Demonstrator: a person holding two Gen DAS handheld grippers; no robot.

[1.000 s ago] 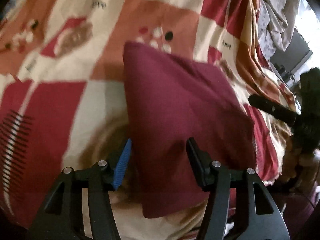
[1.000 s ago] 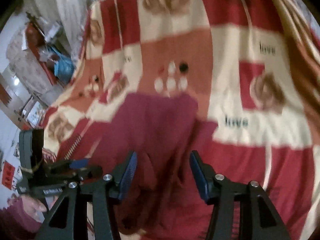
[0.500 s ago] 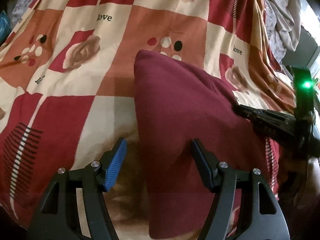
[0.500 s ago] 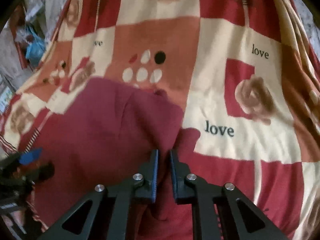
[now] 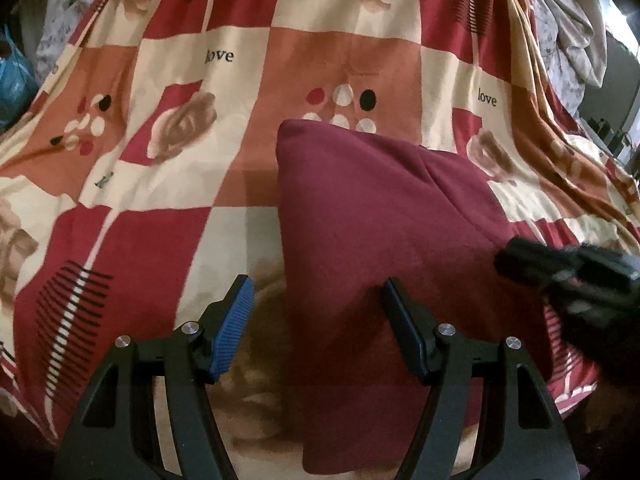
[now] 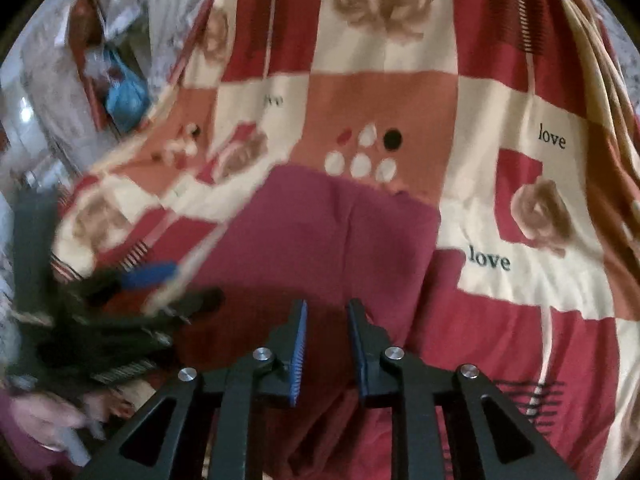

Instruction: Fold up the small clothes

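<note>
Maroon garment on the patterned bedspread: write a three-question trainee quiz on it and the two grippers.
1. True or false: the maroon garment lies on a checked bedspread printed with the word "love".
2. Which gripper has the wider gap between its fingers: A) left gripper B) right gripper?
3. In the left wrist view, which left finger stands over the garment?

Key:
1. True.
2. A. The right jaws are narrow, opening, with no cloth pinched between them.
3. The one on the picture's right; the other stands over the bedspread.
</note>
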